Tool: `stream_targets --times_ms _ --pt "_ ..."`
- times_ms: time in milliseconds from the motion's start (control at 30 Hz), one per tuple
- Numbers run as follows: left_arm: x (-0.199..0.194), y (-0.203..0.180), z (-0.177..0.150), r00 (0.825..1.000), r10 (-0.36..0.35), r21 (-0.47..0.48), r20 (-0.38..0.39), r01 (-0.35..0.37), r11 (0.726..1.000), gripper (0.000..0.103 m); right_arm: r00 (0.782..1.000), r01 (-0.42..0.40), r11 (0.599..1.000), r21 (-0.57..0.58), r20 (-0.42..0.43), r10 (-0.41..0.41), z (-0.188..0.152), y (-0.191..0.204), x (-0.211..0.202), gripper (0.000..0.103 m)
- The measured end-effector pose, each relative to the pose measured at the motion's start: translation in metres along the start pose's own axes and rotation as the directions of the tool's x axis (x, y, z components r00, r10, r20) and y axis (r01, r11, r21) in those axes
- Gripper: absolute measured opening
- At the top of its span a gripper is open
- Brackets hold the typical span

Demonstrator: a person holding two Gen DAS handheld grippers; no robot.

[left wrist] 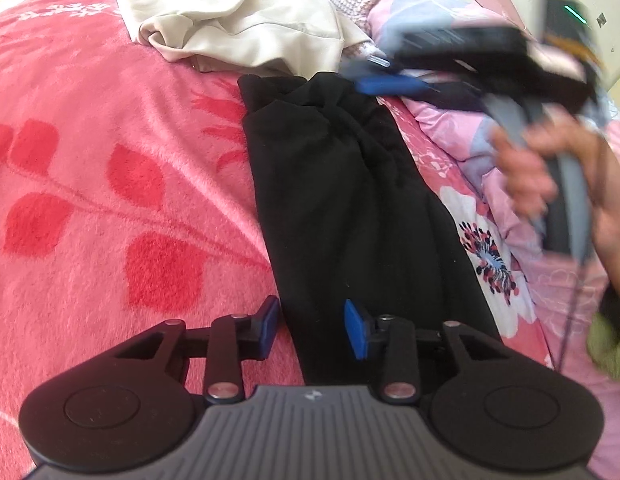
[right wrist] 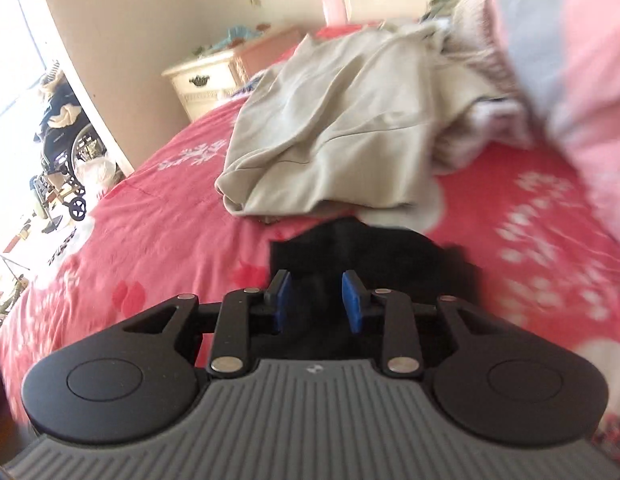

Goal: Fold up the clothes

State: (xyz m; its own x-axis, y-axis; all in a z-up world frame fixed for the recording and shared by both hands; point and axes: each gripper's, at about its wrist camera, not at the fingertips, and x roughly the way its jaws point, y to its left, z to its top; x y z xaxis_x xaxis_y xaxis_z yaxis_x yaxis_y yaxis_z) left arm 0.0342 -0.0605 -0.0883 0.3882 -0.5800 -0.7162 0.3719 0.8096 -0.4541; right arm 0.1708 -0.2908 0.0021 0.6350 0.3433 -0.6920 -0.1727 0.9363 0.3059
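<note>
A black garment (left wrist: pixel 350 208), folded into a long narrow strip, lies on the red blanket (left wrist: pixel 89 160). My left gripper (left wrist: pixel 313 330) stands open over the strip's near end. Its left pad is just off the cloth's left edge and its right pad is above the cloth. In the right wrist view my right gripper (right wrist: pixel 318 298) is open above the strip's far end (right wrist: pixel 370 248), with nothing pinched between the blue pads. From the left wrist view the right gripper (left wrist: pixel 376 74) is a blur at the far end, held by a hand (left wrist: pixel 530 168).
A crumpled beige garment (left wrist: pixel 237 20) (right wrist: pixel 342 128) lies just beyond the black strip. A pink knitted piece (right wrist: pixel 482 60) and a pink floral quilt (left wrist: pixel 470 200) lie to the right. A cream nightstand (right wrist: pixel 205 80) and a wheelchair (right wrist: pixel 61 152) stand beyond the bed's left side.
</note>
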Motion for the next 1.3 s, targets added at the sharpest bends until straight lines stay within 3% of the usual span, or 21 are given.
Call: stream_targets --times_ms 133,233,400,433,467,600,733,800,933,1000,1033,1067,1133,1233,1300 --pt "0.001 -0.001 -0.002 1.0 0.006 0.008 0.007 -0.006 1.0 0.037 0.992 -0.012 1.0 -0.004 -0.126 0.011 0.03 0.021 0.059 0.03" --pt "0.002 -0.001 -0.002 1.0 0.004 0.005 0.01 -0.004 1.0 0.037 0.975 0.064 0.994 -0.094 -0.208 -0.082 0.032 0.046 0.086 0.03" --pt "0.003 -0.002 -0.002 1.0 0.004 0.014 0.013 -0.005 1.0 0.037 0.957 0.113 0.979 -0.168 -0.247 -0.153 0.029 0.056 0.125 0.028" --pt "0.004 -0.002 -0.003 1.0 0.006 0.018 0.013 -0.006 1.0 0.037 0.957 0.119 0.974 -0.192 -0.238 -0.164 0.027 0.058 0.128 0.021" --pt "0.004 -0.003 -0.003 1.0 0.006 0.023 0.014 -0.006 1.0 0.037 0.959 0.122 0.97 -0.211 -0.227 -0.17 0.026 0.059 0.129 0.004" --pt "0.005 -0.003 -0.003 1.0 0.004 0.03 0.017 -0.004 1.0 0.037 0.984 0.088 0.979 -0.186 -0.135 -0.114 0.038 0.061 0.106 0.003" --pt "0.006 -0.005 -0.003 1.0 0.008 0.039 0.013 -0.008 0.999 0.037 0.996 0.059 0.991 -0.118 -0.066 -0.067 0.045 0.052 0.113 0.002" --pt "0.006 -0.004 -0.003 1.0 0.004 0.037 0.013 -0.005 0.999 0.037 0.999 0.019 0.996 -0.089 -0.037 -0.022 0.046 0.046 0.117 0.005" --pt "0.005 0.0 -0.004 1.0 -0.005 0.027 0.014 0.004 1.0 0.037 0.996 -0.039 0.999 -0.008 0.076 0.04 0.058 0.025 0.086 0.008" --pt "0.005 0.001 -0.003 1.0 -0.009 0.023 0.01 0.009 1.0 0.037 0.996 -0.042 0.999 -0.007 0.077 0.043 0.064 0.012 0.063 0.022" --pt "0.005 0.002 -0.003 1.0 -0.012 0.02 0.008 0.012 1.0 0.036 0.998 -0.032 0.999 -0.033 0.047 0.033 0.066 0.007 0.056 0.042" --pt "0.005 0.003 -0.002 1.0 -0.014 0.017 0.006 0.014 1.0 0.036 1.0 -0.025 0.998 -0.06 0.017 0.026 0.067 0.003 0.05 0.053" --pt "0.005 0.004 -0.001 1.0 -0.019 0.011 0.002 0.019 1.0 0.036 0.998 -0.033 0.991 -0.127 -0.063 0.025 0.063 -0.004 0.048 0.056" --pt "0.005 0.005 -0.002 1.0 -0.021 0.02 0.005 0.021 1.0 0.036 0.989 0.016 0.976 -0.215 -0.139 -0.047 0.049 -0.008 0.062 0.056" --pt "0.005 0.005 -0.003 1.0 -0.021 0.022 0.01 0.021 1.0 0.036 0.984 0.023 0.962 -0.271 -0.162 -0.069 0.041 -0.007 0.069 0.048"
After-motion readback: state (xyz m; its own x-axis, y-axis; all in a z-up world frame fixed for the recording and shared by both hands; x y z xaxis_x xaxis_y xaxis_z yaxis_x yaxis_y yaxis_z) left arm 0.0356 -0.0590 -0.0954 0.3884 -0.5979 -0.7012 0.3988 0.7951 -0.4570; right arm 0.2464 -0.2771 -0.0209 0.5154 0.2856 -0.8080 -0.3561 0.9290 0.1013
